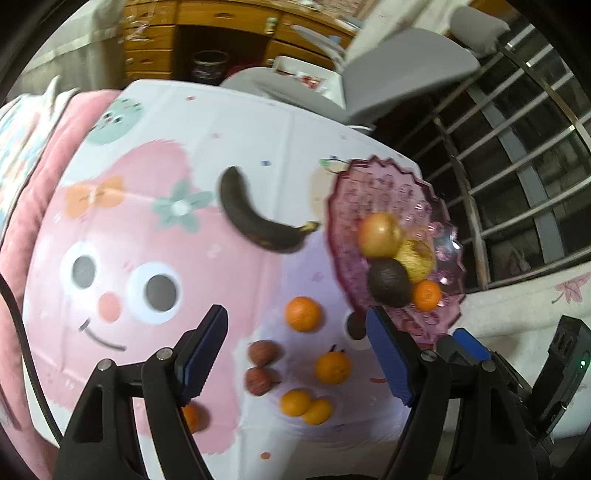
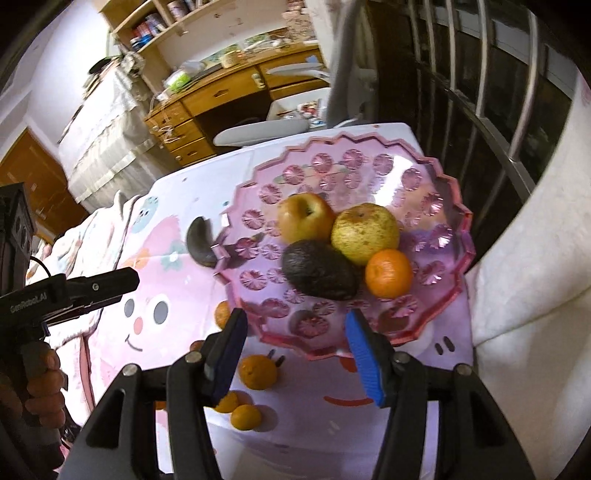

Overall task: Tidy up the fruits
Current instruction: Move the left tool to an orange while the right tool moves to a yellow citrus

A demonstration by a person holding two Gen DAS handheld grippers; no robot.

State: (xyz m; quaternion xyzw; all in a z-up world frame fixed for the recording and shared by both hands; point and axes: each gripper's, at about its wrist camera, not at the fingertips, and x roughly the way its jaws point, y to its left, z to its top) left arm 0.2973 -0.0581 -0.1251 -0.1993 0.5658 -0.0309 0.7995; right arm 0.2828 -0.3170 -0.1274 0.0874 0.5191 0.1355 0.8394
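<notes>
A pink scalloped glass bowl (image 2: 436, 184) (image 1: 388, 184) stands at the table's right side. It holds a red-yellow apple (image 2: 304, 218), a green-yellow apple (image 2: 364, 230), a dark avocado (image 2: 317, 275) and an orange (image 2: 388, 273). On the cloth lie a blackened banana (image 1: 255, 221), several oranges (image 1: 303, 314) and two brown-red fruits (image 1: 262, 363). My left gripper (image 1: 295, 354) is open and empty above the loose fruit. My right gripper (image 2: 295, 354) is open and empty over the bowl's near rim.
The table wears a pink cartoon-face cloth (image 1: 147, 258). A metal window grille (image 1: 517, 166) runs along the right. A grey chair (image 1: 388, 70) and a wooden desk (image 1: 221, 29) stand behind. A pink cushion (image 1: 44, 177) lies at the left.
</notes>
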